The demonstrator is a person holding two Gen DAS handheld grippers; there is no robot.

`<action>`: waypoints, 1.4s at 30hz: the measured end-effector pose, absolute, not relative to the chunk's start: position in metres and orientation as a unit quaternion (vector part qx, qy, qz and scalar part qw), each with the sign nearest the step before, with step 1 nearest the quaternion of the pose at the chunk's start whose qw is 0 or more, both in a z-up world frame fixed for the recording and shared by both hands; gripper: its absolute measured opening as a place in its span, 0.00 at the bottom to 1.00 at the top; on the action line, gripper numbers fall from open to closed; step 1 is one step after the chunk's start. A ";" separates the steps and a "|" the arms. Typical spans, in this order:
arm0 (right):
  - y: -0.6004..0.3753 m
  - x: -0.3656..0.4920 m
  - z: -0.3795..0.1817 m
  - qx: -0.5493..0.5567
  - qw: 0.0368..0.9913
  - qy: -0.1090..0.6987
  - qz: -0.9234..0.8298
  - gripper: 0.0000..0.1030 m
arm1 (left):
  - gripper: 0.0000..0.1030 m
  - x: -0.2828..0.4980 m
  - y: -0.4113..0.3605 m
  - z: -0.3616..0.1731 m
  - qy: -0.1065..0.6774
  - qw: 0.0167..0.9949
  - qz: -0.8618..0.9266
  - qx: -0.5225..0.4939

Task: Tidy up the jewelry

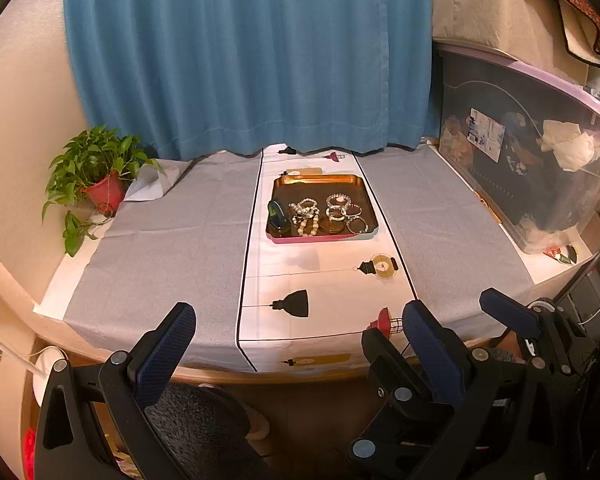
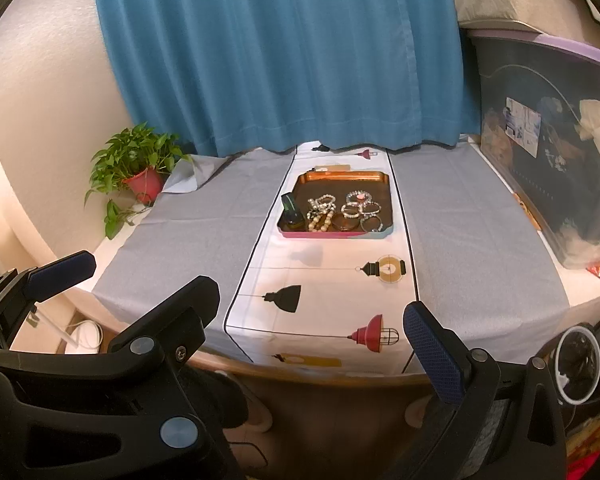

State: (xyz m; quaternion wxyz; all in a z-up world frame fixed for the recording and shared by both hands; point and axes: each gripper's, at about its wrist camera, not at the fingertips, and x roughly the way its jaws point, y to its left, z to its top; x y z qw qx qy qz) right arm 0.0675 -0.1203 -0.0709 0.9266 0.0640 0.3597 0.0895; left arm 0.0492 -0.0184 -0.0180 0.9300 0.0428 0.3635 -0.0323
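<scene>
A copper tray (image 1: 320, 179) (image 2: 342, 177) with a pink rim sits on the white lamp-print runner at the table's far middle. In it lie several bead and crystal bracelets (image 1: 342, 212) (image 2: 360, 210), a pale bead strand (image 1: 307, 218) (image 2: 320, 214) and a dark green watch (image 1: 277, 214) (image 2: 291, 210). My left gripper (image 1: 300, 328) is open and empty at the table's near edge, well short of the tray. My right gripper (image 2: 312, 312) is open and empty beside it. The right gripper's fingers (image 1: 508, 312) show in the left wrist view, the left's fingers (image 2: 60, 272) in the right wrist view.
A potted plant (image 1: 104, 188) (image 2: 146, 182) stands at the back left. A big clear storage box (image 1: 540, 152) (image 2: 560, 140) fills the right side. A blue curtain (image 1: 252, 56) hangs behind the table. Grey cloth (image 1: 172, 240) flanks the runner.
</scene>
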 end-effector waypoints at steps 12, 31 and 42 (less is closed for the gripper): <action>-0.117 0.065 -0.072 0.066 0.926 0.362 0.090 0.98 | 1.00 0.047 -0.015 -0.020 0.366 0.929 -0.030 0.046; -0.111 0.060 -0.079 0.068 0.923 0.368 0.092 0.98 | 1.00 0.047 -0.011 -0.023 0.373 0.926 -0.028 0.046; -0.109 0.058 -0.083 0.071 0.922 0.370 0.093 0.98 | 1.00 0.044 -0.008 -0.028 0.373 0.926 -0.029 0.048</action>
